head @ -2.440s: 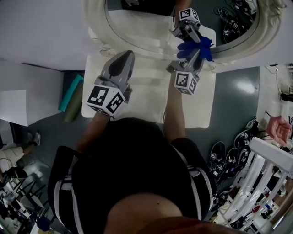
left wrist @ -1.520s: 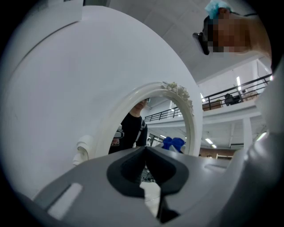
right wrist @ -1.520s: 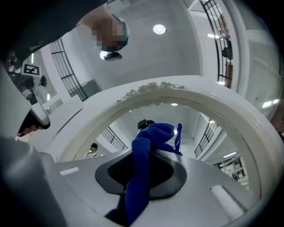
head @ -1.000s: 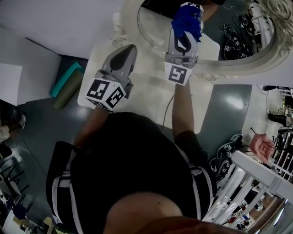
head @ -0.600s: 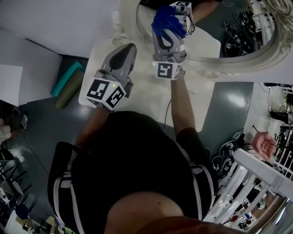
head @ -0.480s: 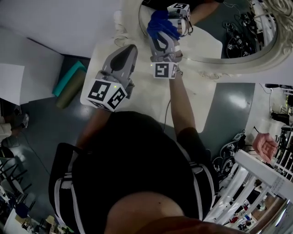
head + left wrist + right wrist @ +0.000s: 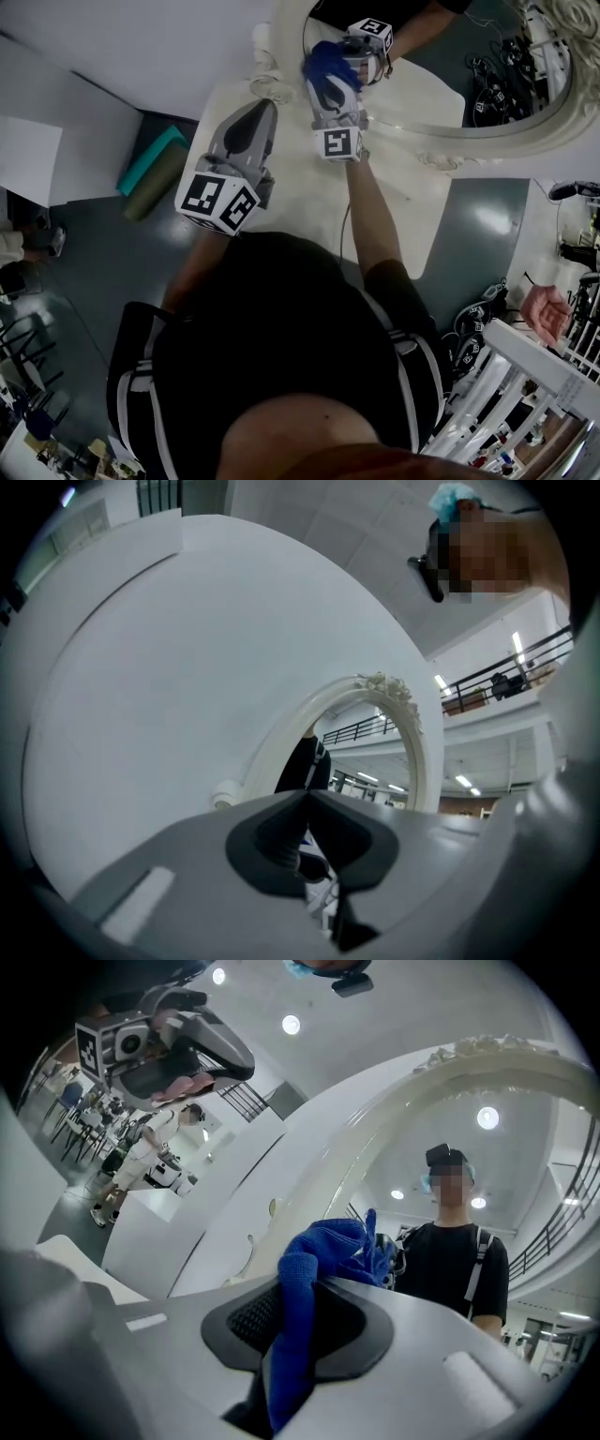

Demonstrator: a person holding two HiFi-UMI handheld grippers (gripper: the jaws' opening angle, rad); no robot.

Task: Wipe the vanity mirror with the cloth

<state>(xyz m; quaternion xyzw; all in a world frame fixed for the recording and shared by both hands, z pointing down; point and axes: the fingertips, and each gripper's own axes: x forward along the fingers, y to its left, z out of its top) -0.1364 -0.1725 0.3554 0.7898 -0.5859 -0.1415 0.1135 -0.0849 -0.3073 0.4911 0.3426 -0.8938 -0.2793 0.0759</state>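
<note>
**Blue cloth at the mirror's left edge: wiping in hand**

Item 1. Blue microfibre cloth point(image 7: 328, 58), soft, nubbed weave, bunched into folds. It is pinched between the fingers of the right gripper point(image 7: 328, 80), with a tuft standing proud of the tips and a tail hanging below them in the right gripper view. The tuft lies at the glass, meeting its own reflection in the head view, so contact looks likely but is not certain.

Item 2. Oval vanity mirror point(image 7: 422, 89), smooth glass in a cream frame with carved scrollwork, standing at the back of the desk. The cloth sits at the left side of the oval, just inside the frame.

Item 3. White matt desk point(image 7: 291, 216), flat and rectangular, with bare top.

Item 4. Left gripper point(image 7: 258, 117), grey moulded plastic with a marker cube. Its fingers are pressed together with nothing between them. It is held over the desk beside the frame's left edge, apart from the glass.

Status, as judged: the wiping step itself is in progress. No smear, streak or dust shows on the glass, so the part already cleaned cannot be told. The wide stretch of glass to the right of the cloth probably remains to be passed over.
</note>
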